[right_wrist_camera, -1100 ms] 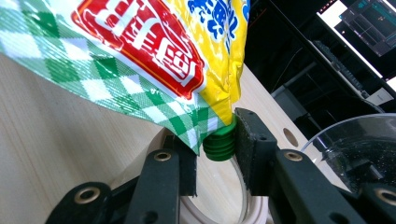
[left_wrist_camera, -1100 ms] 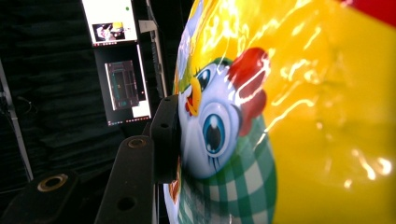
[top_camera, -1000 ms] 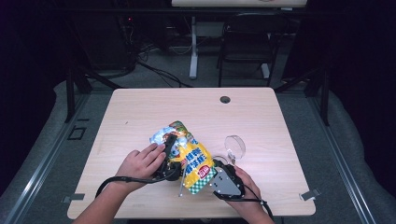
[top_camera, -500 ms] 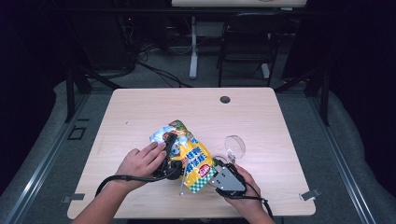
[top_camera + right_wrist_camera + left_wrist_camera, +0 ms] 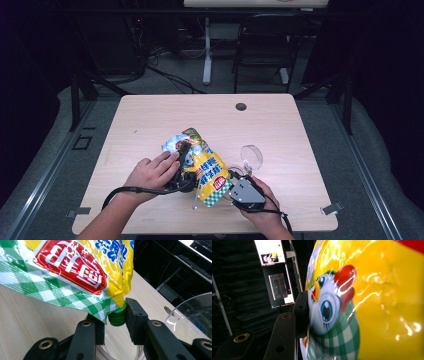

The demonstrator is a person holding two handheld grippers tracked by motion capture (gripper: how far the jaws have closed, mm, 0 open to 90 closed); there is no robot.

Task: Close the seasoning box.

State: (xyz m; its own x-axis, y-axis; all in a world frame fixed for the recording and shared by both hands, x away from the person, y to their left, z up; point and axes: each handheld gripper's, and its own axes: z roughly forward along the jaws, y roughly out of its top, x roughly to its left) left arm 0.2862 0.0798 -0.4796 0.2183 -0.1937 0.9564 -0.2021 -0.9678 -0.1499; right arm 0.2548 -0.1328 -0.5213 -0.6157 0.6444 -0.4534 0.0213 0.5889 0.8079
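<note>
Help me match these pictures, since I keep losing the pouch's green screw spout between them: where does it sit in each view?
High view: hidden under the yellow pouch's lower checked corner, beside the right gripper.
Left gripper view: not in it; the pouch's chick picture faces the camera.
Right gripper view: green spout low centre, between the jaws, touching the right one.
Shared landmark: the pouch's green-and-white check pattern.

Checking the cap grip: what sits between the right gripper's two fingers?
The pouch's green screw cap, seen in the right gripper view; the right finger touches it.
</note>
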